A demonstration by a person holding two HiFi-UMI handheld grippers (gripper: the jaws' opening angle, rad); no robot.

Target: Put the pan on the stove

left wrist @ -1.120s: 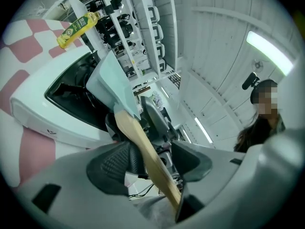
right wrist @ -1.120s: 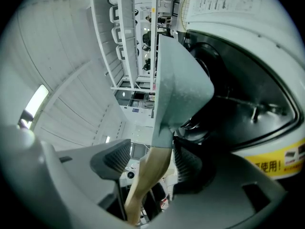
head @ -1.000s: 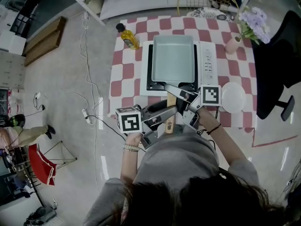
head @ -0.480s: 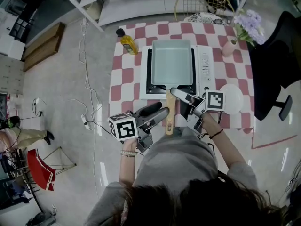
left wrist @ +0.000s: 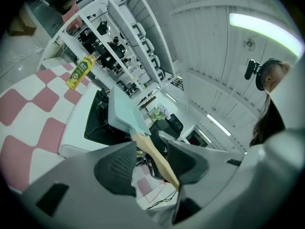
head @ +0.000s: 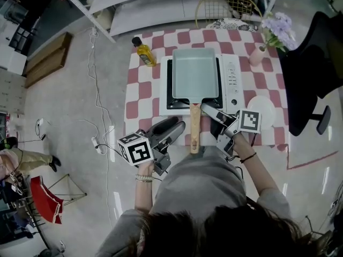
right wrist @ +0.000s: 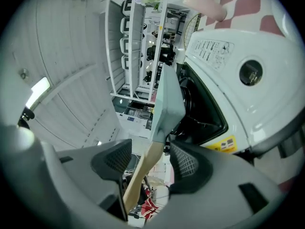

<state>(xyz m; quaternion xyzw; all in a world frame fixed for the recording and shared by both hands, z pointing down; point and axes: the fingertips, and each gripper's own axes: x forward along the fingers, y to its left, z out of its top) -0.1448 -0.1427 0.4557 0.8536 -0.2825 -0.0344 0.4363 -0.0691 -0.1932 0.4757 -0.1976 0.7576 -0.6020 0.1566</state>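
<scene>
- The pan (head: 195, 71) is pale blue-grey and rectangular, with low upright walls and a bare inside; it sits flat on the black burner of the stove (head: 233, 74)
- Its light wooden handle (head: 195, 133) runs straight out toward 6 o'clock, past the stove's front edge and over the near edge of the bench (head: 140, 98)
- The left claw (head: 179, 126) lies at 9 o'clock of the handle, apart from it; its jaws stand apart with nothing pressed between them and have just been closing a little, and in the left gripper view the handle shows only beyond the pads
- The right claw (head: 210, 113) lies at 3 o'clock of the handle, just beside the stove's front corner; its jaws also stand apart and grip nothing, and have just been closing slightly
- The stove is a white tabletop unit with a control strip down its 3 o'clock side
- The bench wears a red-and-white checked cloth; a bottle (head: 143, 50) of yellow liquid with a black cap stands at 10 o'clock of the stove, a pink vase (head: 257, 55) of lilac flowers at 2 o'clock, a white plate (head: 261, 106) at 4 o'clock
- Around it lies a pale glossy floor (head: 69, 106) with a white cable (head: 99, 90) at 9 o'clock, a black chair (head: 311, 74) at 3 o'clock and white shelving (head: 155, 4) at 12 o'clock
</scene>
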